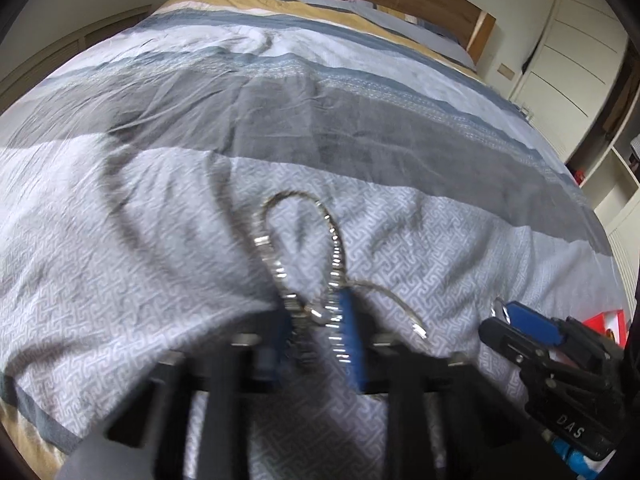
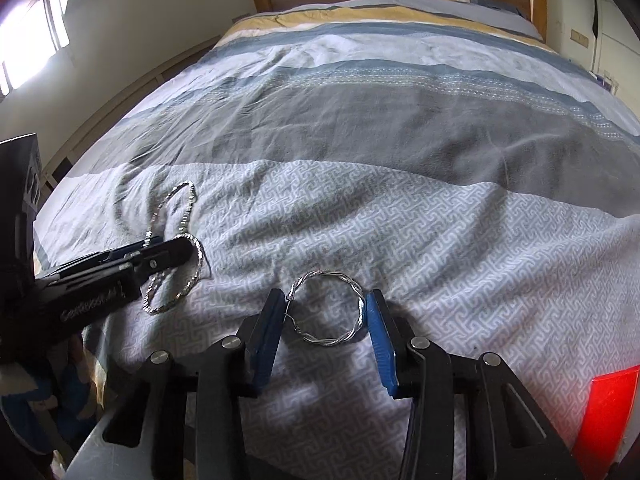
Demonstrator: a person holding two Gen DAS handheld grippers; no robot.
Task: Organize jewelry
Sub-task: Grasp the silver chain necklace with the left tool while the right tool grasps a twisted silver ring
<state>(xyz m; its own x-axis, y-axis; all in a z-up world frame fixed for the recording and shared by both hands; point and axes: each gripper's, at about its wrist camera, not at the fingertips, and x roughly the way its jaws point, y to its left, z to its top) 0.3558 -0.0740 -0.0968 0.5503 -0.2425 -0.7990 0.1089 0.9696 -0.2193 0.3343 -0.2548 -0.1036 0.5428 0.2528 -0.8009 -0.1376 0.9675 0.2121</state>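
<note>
On the patterned grey bedspread near the foot of the bed, two pieces of silver jewelry are being picked up. The left tongs are pinched nearly shut on a silver chain necklace, whose loop spills forward over the cloth; the blur makes it hard to say just how much chain the pads have caught. The right tongs stand partly open, straddling a twisted silver bangle lying flat, its rim touching or nearly touching each blue pad. Both look light; the chain is limp and will sag and slide, so it wants gathering, while the bangle is stiff, thin and slippery, best squeezed squarely across its width. A red box waits at the right.
</note>
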